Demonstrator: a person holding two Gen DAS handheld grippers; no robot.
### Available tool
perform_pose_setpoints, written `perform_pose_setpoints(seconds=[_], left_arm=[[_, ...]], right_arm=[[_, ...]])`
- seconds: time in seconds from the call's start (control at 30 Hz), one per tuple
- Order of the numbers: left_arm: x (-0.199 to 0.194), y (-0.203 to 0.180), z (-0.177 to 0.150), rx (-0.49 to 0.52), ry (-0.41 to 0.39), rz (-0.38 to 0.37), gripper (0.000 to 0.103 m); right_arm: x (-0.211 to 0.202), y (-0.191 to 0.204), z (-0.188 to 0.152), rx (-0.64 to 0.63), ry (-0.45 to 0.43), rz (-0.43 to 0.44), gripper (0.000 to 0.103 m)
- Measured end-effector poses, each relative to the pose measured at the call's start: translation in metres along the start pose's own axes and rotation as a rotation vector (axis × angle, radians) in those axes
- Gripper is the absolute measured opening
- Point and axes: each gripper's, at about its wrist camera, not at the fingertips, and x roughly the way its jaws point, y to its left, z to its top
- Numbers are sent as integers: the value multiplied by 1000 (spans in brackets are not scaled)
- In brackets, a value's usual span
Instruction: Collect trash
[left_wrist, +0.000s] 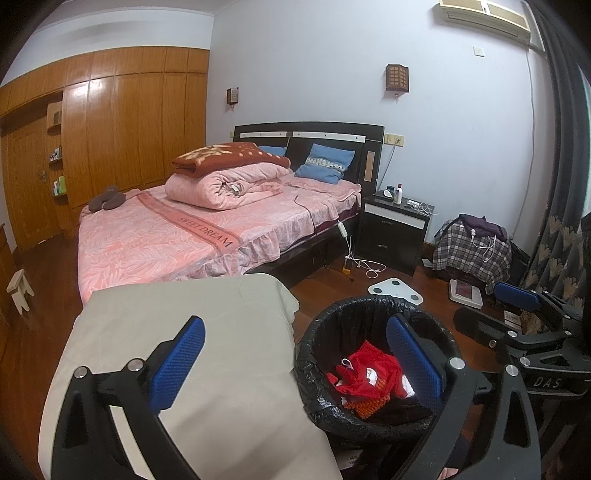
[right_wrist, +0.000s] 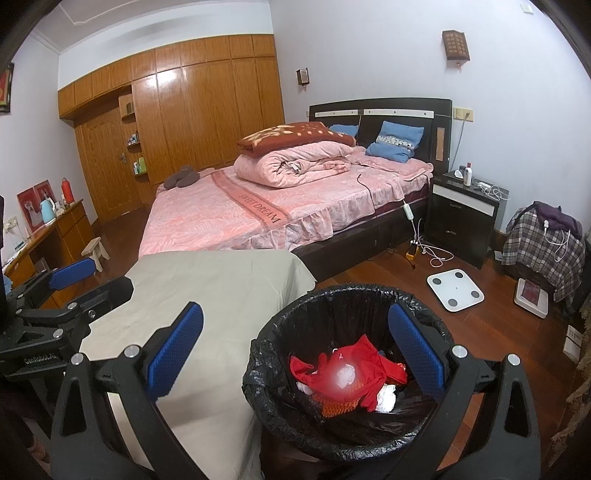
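A: How are the claws being held?

B: The left gripper (left_wrist: 295, 363) is being held spread wide, nothing between its blue pads (left_wrist: 177, 363). The right gripper (right_wrist: 295, 350) is likewise being carried with its fingers apart and nothing pinched. Both are being aimed forward, side by side, above the near floor.

A: And what is being framed between the fingers?

B: In the right wrist view, the trash bin (right_wrist: 373, 295), lined with a black bag, is being seen at five o'clock from the centre, partly behind the right-hand pad. Inside it, red crumpled trash (right_wrist: 354, 373) is lying with white scraps and something orange beneath. In the left wrist view the same bin is being shown at about five o'clock, with the other gripper beyond it at three o'clock.

A: What is lying beside the bin?

B: A surface covered by a beige cloth (left_wrist: 207, 332) is being seen at seven o'clock, touching or just beside the bin's rim; no litter is being shown on it. Farther out, at twelve o'clock, the bed (left_wrist: 155, 240) is standing, and a white scale (right_wrist: 455, 288) is lying on the floor at two o'clock.

A: Which step is being worked?

B: Seemingly the interval after a drop, or the search for the next piece; trash is already being held by the bin. The next move is probably being governed by locating loose litter, which cannot be made out here, then lowering one spread claw around it.
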Motion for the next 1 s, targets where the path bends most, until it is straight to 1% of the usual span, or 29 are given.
perform_pose_setpoints(seconds=[0.4, 0.67, 0.83, 1.0], left_arm=[[-1, 1, 1, -2, 1, 0, 97], [0, 2, 0, -2, 5, -3, 97], [-2, 3, 0, -2, 6, -2, 97], [-1, 3, 1, -2, 5, -3, 97]], right_arm=[[1, -1, 2, 0, 1, -2, 98], [1, 0, 0, 1, 3, -1, 98], [-1, 1, -7, 2, 6, -1, 98], [1, -1, -4, 3, 7, -1, 98]])
